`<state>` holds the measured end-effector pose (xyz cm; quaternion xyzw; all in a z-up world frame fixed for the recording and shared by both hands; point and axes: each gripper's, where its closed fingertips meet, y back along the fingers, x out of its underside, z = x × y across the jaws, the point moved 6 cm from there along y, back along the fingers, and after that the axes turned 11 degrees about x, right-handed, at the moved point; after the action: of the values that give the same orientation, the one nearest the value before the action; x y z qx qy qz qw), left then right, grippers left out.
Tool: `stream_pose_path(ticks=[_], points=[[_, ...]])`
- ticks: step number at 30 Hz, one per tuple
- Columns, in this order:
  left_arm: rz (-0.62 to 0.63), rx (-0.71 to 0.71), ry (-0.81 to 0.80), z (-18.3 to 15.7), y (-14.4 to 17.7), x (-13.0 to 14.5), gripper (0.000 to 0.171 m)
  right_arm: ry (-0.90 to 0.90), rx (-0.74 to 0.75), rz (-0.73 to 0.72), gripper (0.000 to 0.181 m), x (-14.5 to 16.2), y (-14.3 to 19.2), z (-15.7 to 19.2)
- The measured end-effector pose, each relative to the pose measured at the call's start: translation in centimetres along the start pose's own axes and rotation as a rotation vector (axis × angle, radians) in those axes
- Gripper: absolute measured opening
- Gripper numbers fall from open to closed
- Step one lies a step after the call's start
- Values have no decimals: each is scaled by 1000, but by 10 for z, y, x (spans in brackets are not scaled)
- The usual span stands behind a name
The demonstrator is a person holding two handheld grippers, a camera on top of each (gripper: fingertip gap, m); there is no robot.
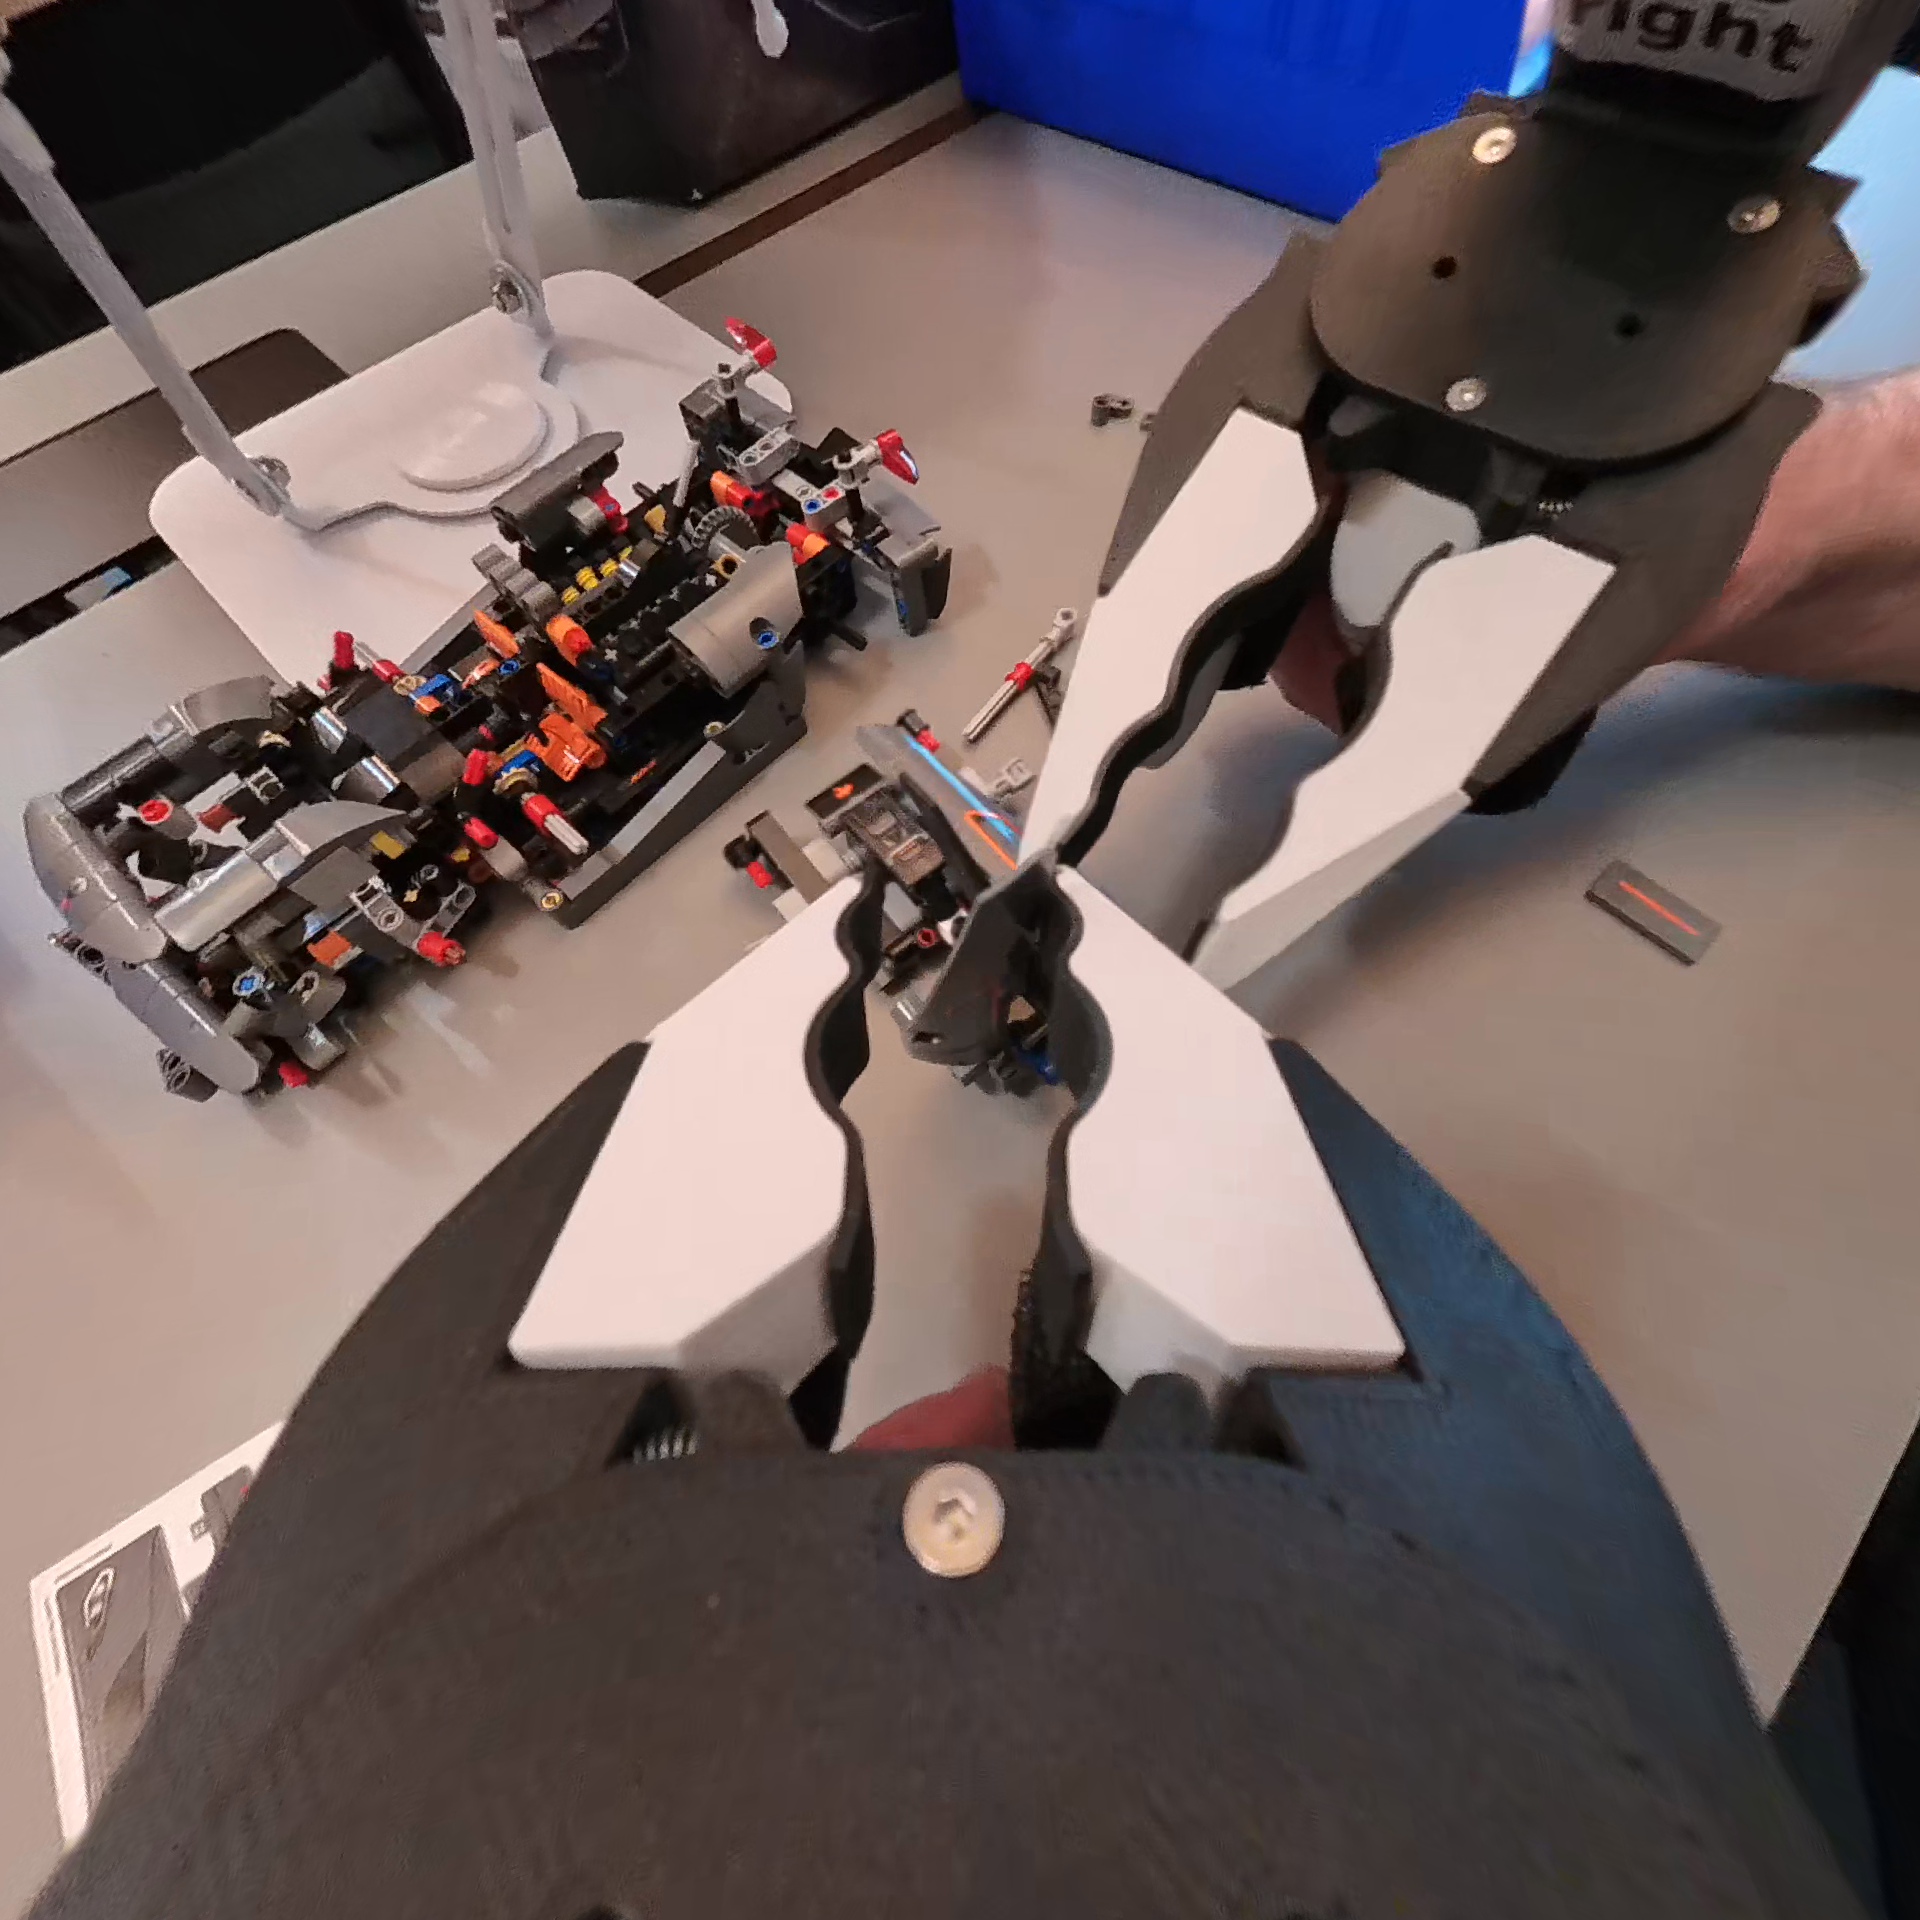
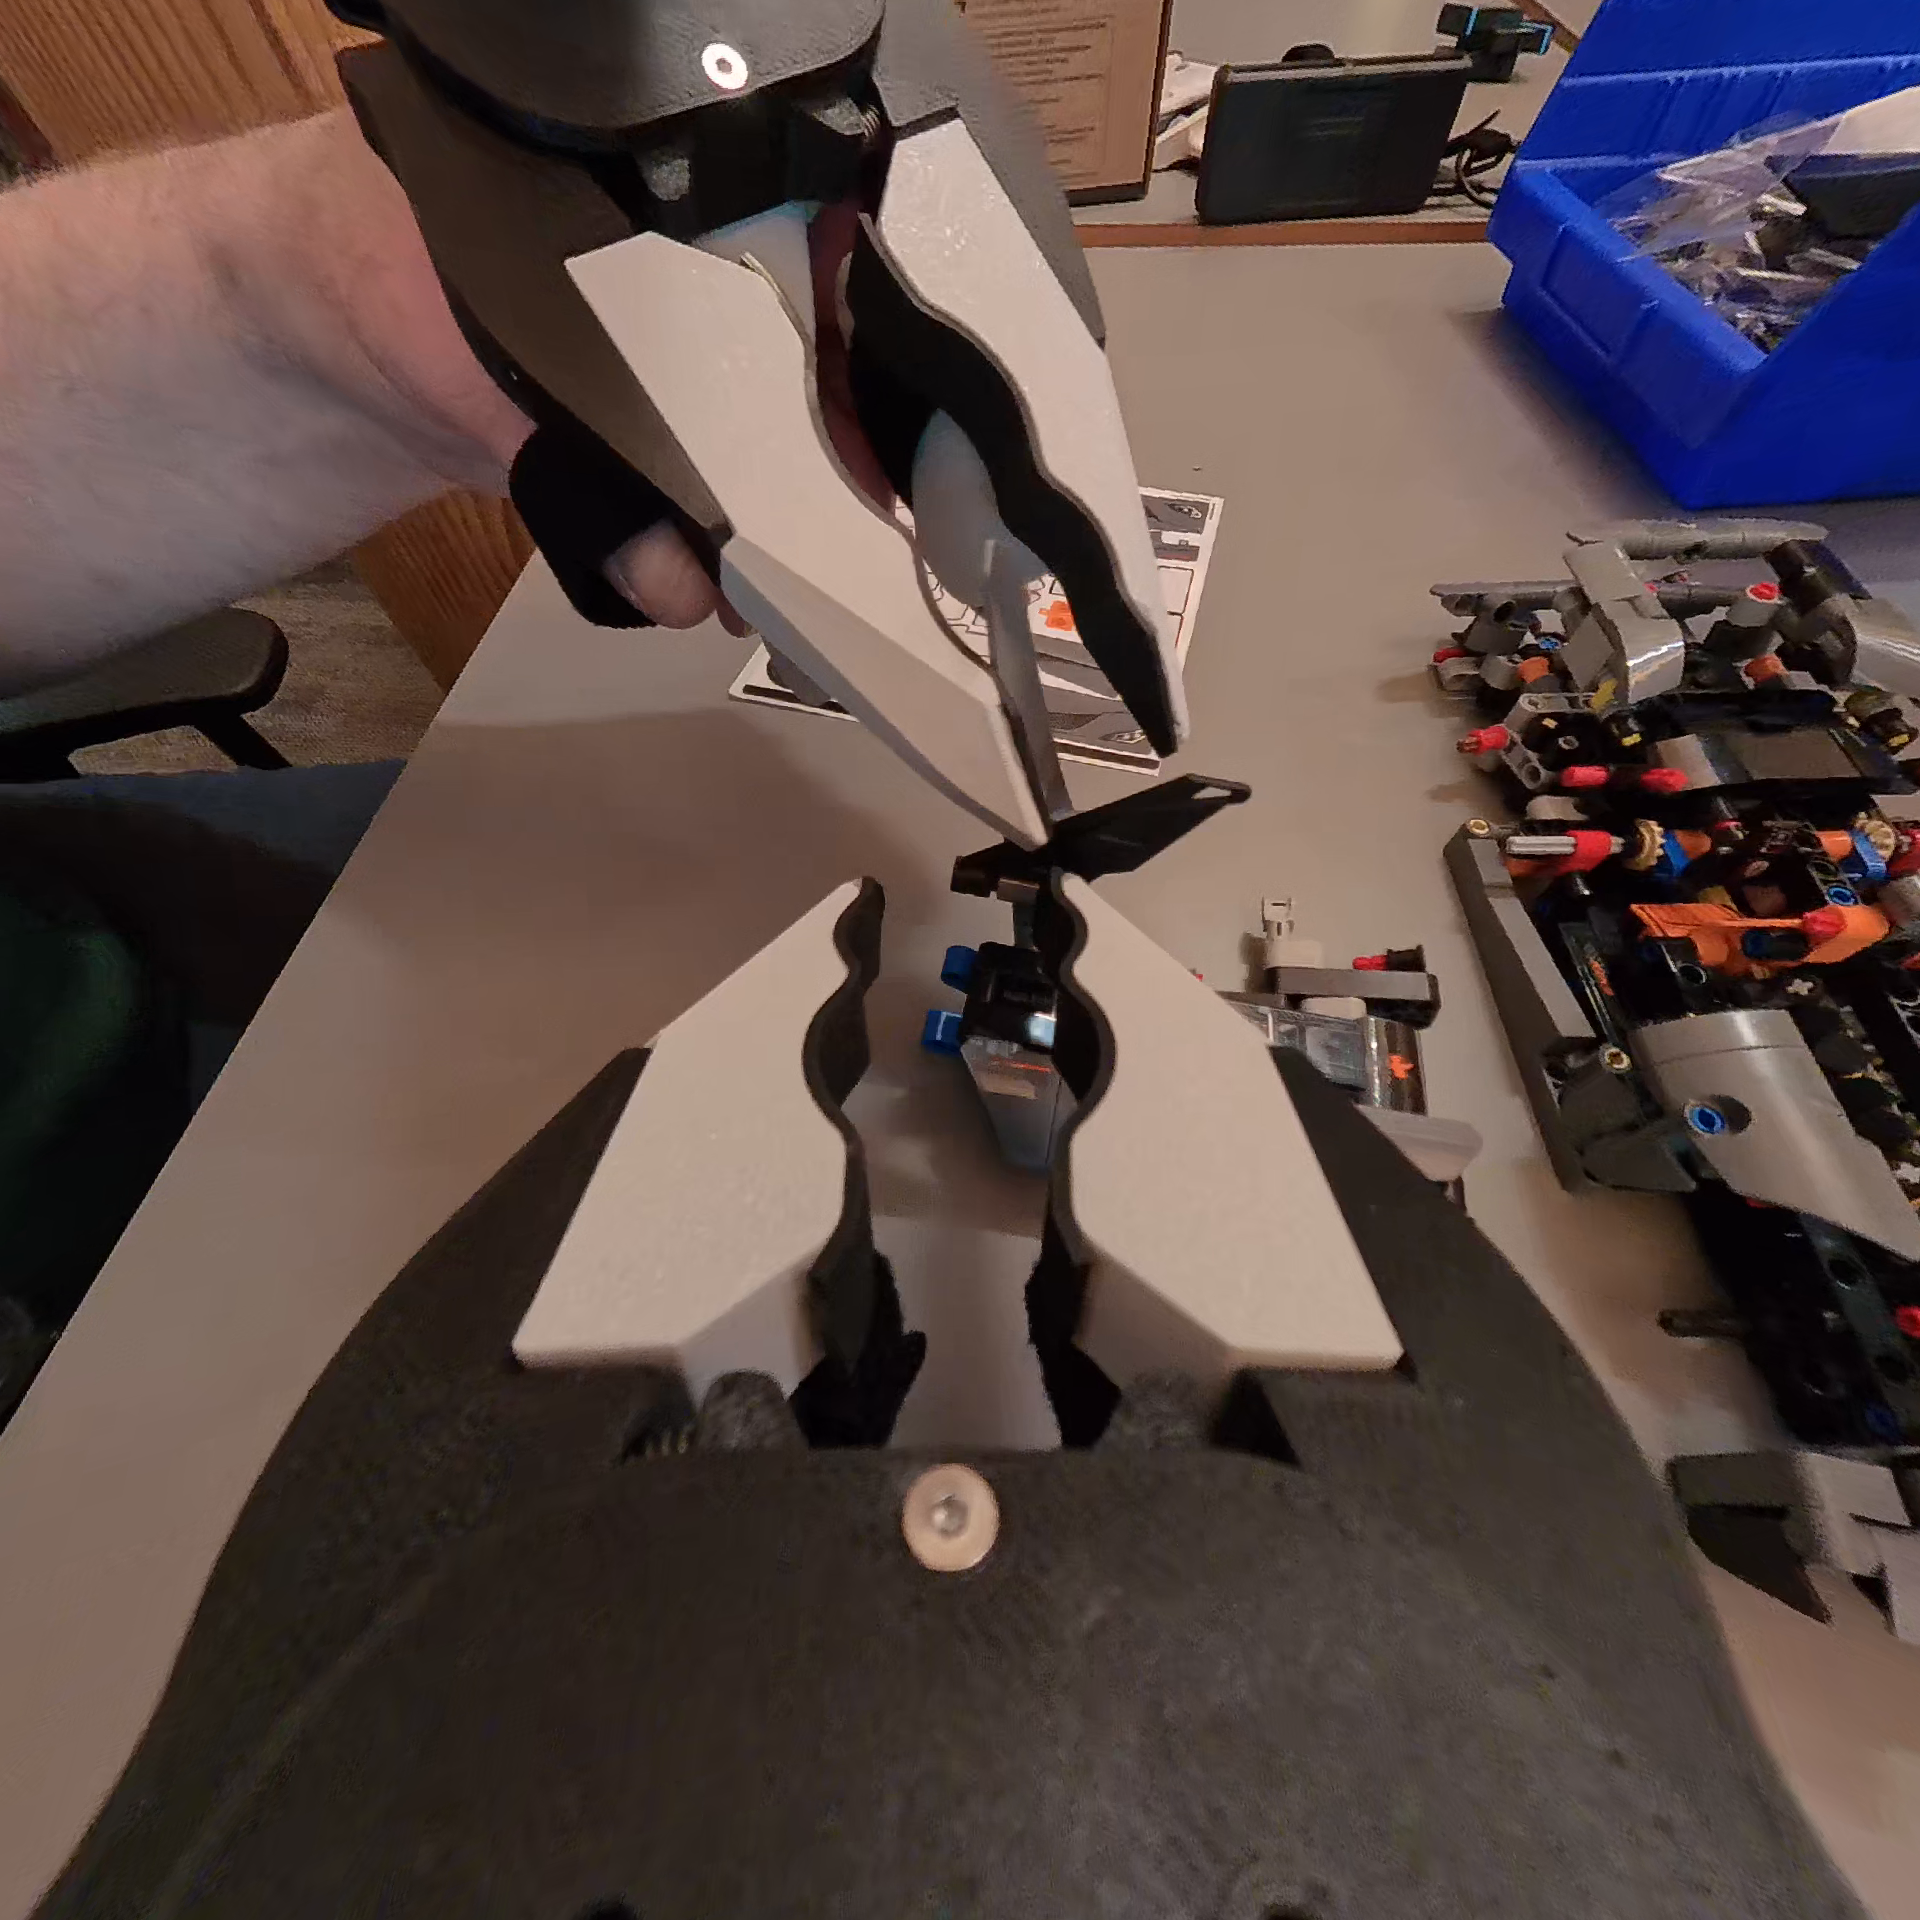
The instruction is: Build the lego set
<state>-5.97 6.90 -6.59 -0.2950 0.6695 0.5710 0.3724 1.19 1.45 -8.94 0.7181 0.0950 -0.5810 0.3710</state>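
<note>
Left gripper (image 1: 961, 894) angled down over grey table (image 1: 1455, 1143), fingers parted, small dark lego subassembly (image 1: 987, 997) against one finger; grip unclear. Right gripper (image 1: 1049, 852) reaches from opposite side, tips nearly closed, pinching black angled piece (image 2: 1122, 821). Partly built lego car (image 1: 468, 707) sits beside. Printed label on right gripper; instruction sheet (image 2: 1174, 582) on table.

Bare tabletop (image 1: 1351, 1195) lies open at lower right of the left wrist view. The half-built car (image 1: 468, 727) and lamp base (image 1: 416, 457) block the left; a small sub-assembly (image 1: 894, 831) crowds the middle, a blue bin (image 2: 1714, 312) farther back.
</note>
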Motion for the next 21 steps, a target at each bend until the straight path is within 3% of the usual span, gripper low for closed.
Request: stream_pose_path(ticks=[7,13,21], points=[[95,-32,7,4,-7,3,16,9,13,8,31,1,-3,2],[89,-3,15,5,-8,3,13,-70,51,38,26,8,-3,-10],[20,67,73,2,-10,3,8,-32,124,29,7,8,-5,-13]])
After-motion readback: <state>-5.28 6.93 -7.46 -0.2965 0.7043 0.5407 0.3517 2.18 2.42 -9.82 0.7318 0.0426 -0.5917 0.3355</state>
